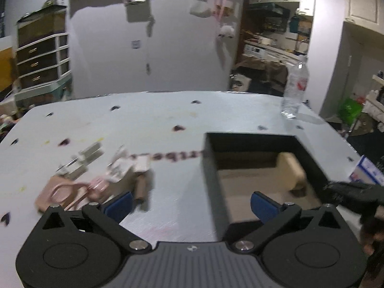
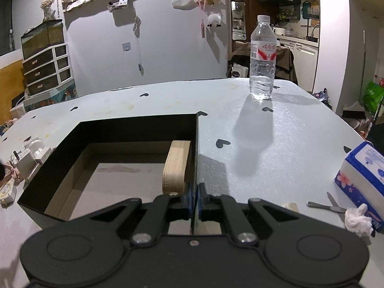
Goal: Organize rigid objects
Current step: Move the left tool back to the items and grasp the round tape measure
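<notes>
The left tool (image 1: pixel 190 204) hangs spread wide and empty over the bench (image 1: pixel 148 124). The right tool (image 2: pixel 195 200) pinches the black box's (image 2: pixel 134 126) right wall. Inside, just ahead, a pale wooden block (image 2: pixel 176 168) leans against that wall.

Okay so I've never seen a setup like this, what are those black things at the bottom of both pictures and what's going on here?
Those are two handheld grippers, each with a camera looking along its fingers. One picture comes from each. The left gripper is open and empty above the table. The right gripper is shut on the wall of a black box, steadying it. Inside stands a wooden block. Small items including white chargers wait left of the box; a water bottle and tissue pack sit to its right.
</notes>
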